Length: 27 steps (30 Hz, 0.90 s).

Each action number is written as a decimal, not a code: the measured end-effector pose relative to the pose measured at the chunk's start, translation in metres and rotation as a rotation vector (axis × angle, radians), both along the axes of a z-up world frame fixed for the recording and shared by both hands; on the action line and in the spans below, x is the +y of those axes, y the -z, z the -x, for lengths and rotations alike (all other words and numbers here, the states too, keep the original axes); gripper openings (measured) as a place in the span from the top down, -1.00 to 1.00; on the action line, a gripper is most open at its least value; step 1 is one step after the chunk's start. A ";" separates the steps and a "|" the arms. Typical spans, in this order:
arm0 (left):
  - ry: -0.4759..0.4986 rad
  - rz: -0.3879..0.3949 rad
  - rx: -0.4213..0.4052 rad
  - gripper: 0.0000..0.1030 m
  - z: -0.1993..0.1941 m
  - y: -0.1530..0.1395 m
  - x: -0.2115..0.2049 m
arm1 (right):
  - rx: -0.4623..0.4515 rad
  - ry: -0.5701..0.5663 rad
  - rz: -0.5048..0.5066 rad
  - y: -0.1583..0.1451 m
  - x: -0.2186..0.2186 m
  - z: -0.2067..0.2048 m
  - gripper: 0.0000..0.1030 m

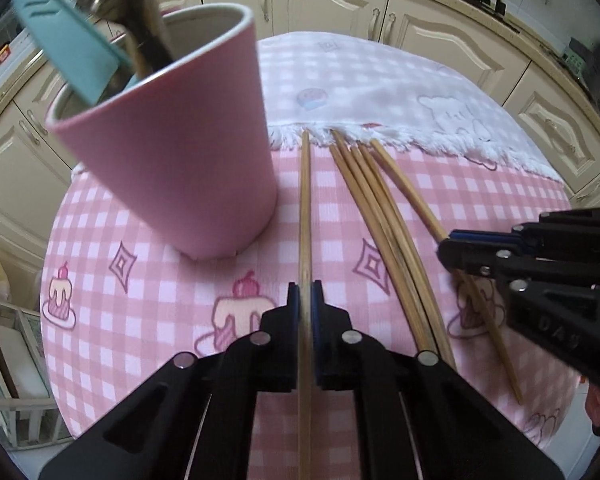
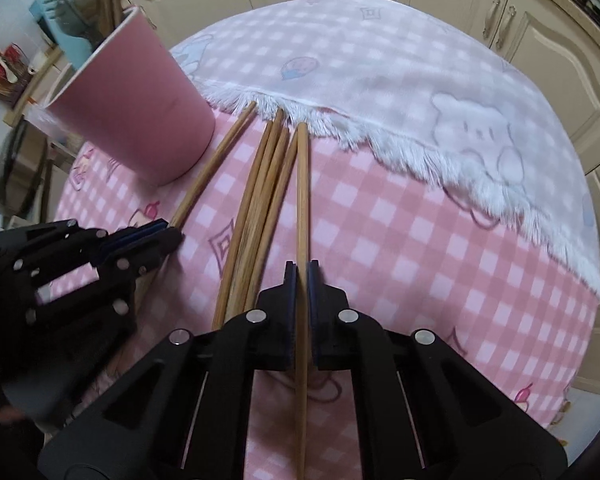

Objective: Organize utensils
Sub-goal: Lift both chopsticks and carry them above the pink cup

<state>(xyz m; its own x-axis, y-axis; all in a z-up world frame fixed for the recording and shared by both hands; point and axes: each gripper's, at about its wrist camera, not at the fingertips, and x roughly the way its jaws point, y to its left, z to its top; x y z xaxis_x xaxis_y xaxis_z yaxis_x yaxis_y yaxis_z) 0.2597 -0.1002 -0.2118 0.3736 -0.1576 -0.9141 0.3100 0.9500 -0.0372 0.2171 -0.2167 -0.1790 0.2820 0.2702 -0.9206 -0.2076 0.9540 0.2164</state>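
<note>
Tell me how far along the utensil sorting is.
Partly done. The pink cup already holds a teal utensil and some wooden handles. In hand: the left gripper and right gripper each have jaws shut on a single chopstick. Left: a bundle of loose chopsticks on the checked cloth.

A home kitchen: cream cabinets [image 1: 332,4] under a countertop [image 1: 532,36] ring a pink-checked table [image 1: 148,320].

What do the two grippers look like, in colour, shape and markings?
Both the left gripper and the right gripper are matte black plastic. Each has flat fingers lined with blue pads, angular linkage arms with triangular cut-outs, and round silver pins at the joints. Embossed letters show on the right one. No cables or sleeves are visible.
</note>
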 end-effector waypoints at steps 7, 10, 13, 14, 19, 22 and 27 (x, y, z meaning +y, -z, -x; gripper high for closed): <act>0.012 0.099 -0.043 0.90 0.028 -0.012 0.016 | -0.107 0.006 -0.151 -0.021 -0.024 0.033 0.89; 0.031 0.176 -0.097 0.90 0.044 -0.026 0.022 | -0.172 0.017 -0.209 -0.035 -0.032 0.046 0.89; 0.043 0.231 -0.171 0.90 0.056 -0.042 0.028 | -0.254 0.025 -0.261 -0.053 -0.034 0.059 0.89; 0.049 0.251 -0.215 0.90 0.061 -0.050 0.031 | -0.273 0.028 -0.270 -0.057 -0.035 0.061 0.89; 0.049 0.290 -0.372 0.90 0.078 -0.079 0.046 | -0.393 0.035 -0.326 -0.086 -0.032 0.070 0.89; 0.039 0.327 -0.468 0.90 0.084 -0.100 0.057 | -0.466 0.041 -0.345 -0.102 -0.025 0.068 0.88; -0.002 0.384 -0.593 0.89 0.084 -0.135 0.080 | -0.587 0.063 -0.382 -0.131 -0.018 0.057 0.88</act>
<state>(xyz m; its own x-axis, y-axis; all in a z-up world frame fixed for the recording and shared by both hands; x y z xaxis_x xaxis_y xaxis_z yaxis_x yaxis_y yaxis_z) 0.1755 -0.0205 -0.0773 0.7924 -0.4268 -0.4358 0.3799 0.9043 -0.1949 0.1596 -0.2344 -0.0485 0.7291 0.5113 -0.4551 -0.3398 0.8475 0.4078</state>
